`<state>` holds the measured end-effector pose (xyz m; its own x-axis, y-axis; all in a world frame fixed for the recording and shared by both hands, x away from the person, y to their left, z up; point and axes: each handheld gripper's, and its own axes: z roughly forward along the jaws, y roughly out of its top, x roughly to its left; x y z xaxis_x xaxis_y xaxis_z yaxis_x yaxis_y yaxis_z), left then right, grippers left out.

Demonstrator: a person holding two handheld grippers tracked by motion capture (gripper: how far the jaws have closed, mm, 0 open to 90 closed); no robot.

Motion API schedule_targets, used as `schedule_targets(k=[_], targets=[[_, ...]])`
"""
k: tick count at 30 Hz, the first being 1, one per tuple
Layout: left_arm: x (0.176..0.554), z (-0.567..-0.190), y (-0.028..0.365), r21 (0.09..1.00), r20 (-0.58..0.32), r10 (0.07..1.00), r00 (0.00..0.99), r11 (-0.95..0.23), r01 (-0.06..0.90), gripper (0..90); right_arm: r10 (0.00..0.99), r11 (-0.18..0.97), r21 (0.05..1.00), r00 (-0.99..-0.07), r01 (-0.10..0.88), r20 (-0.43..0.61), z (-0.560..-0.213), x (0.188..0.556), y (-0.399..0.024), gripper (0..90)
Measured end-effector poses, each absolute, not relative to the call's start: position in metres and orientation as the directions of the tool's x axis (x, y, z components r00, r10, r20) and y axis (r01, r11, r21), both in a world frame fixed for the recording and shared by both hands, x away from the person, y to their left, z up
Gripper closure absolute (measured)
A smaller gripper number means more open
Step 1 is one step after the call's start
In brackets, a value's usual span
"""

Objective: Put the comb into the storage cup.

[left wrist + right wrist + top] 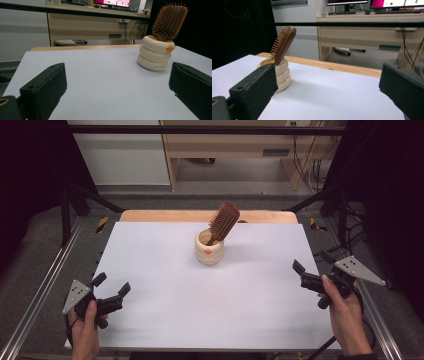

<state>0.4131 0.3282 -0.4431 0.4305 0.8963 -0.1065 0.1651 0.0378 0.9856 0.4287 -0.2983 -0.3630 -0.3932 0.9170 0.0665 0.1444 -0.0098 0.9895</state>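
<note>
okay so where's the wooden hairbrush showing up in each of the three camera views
High view: the brown wooden paddle hairbrush stands just above centre, handle down in the cream ringed ceramic holder.
Left gripper view: upper right, bristles facing the camera.
Right gripper view: upper left, seen edge-on, leaning right.
Shared landmark: the holder, on the white table sheet in all three.

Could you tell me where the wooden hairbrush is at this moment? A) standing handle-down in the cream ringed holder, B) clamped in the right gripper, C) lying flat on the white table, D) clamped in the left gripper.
A: the hairbrush stands handle-down, leaning, in the holder, while the left gripper and right gripper sit open, apart from it.
</note>
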Motion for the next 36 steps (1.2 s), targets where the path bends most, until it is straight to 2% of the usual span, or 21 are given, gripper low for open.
schedule_targets(k=[36], targets=[[0.412, -0.442, 0.327, 0.988, -0.083, 0.899, 0.429, 0.017, 0.156, 1.6, 0.895, -0.048, 0.973, -0.422, 0.228, 0.143, -0.418, 0.415, -0.276, 2.1]])
